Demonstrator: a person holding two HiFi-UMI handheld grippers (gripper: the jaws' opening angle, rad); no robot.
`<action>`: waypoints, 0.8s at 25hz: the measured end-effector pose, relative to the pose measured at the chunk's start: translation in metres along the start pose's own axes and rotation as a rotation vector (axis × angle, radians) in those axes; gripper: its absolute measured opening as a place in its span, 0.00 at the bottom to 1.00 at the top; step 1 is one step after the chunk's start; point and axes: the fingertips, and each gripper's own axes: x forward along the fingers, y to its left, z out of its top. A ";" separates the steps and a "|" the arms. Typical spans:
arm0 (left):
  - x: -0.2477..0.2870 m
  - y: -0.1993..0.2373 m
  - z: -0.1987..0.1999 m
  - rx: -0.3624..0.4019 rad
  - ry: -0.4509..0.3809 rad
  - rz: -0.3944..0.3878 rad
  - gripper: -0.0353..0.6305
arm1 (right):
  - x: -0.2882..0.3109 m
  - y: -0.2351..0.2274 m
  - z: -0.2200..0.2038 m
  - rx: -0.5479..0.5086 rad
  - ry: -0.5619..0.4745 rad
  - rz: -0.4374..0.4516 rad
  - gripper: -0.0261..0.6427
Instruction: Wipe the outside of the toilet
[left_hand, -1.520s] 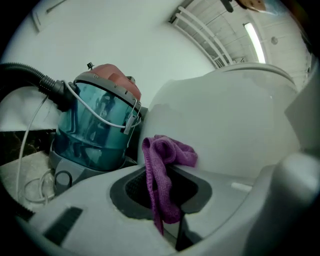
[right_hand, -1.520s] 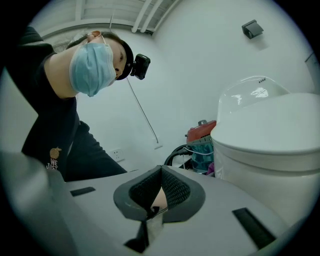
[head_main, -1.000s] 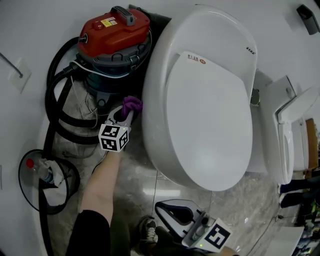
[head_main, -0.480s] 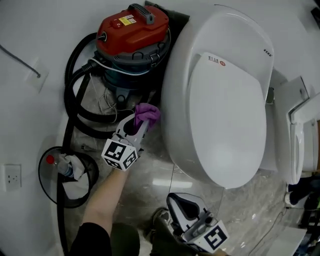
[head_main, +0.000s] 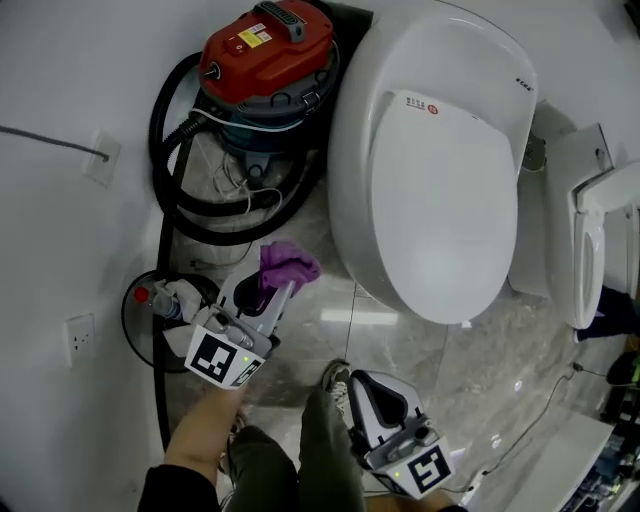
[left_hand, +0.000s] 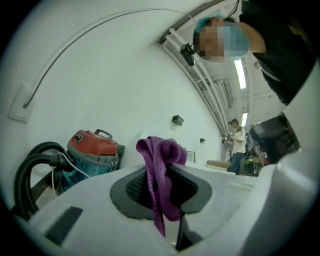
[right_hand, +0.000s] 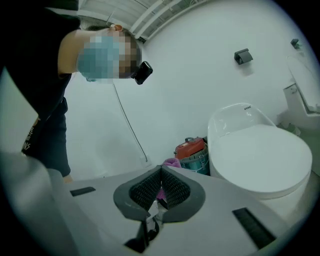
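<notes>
A white toilet (head_main: 430, 170) with its lid down fills the upper right of the head view; it also shows at the right of the right gripper view as the toilet (right_hand: 260, 150). My left gripper (head_main: 272, 290) is shut on a purple cloth (head_main: 285, 265), held above the floor to the left of the bowl and apart from it. In the left gripper view the purple cloth (left_hand: 159, 170) hangs out between the closed jaws. My right gripper (head_main: 362, 392) sits low near the person's legs, jaws shut with nothing in them; the tips meet in the right gripper (right_hand: 161, 172) view.
A red-topped vacuum cleaner (head_main: 265, 60) with black hoses (head_main: 175, 190) stands left of the toilet against the wall. A round black bin (head_main: 165, 310) with a bottle lies near the left wall. A second white fixture (head_main: 590, 240) stands at the right. A person (left_hand: 235, 145) stands far off.
My left gripper has drawn back from the toilet's side toward me with the purple cloth. The head view has shifted, so the toilet and vacuum sit higher in the frame.
</notes>
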 end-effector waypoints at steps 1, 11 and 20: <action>-0.007 -0.009 0.011 0.006 0.013 -0.007 0.16 | -0.006 0.006 0.012 -0.001 0.007 -0.010 0.04; -0.049 -0.082 0.124 -0.001 0.158 0.007 0.16 | -0.049 0.036 0.132 0.012 0.072 -0.064 0.04; -0.036 -0.118 0.257 0.070 0.121 0.072 0.16 | -0.058 0.041 0.232 -0.037 0.053 -0.036 0.04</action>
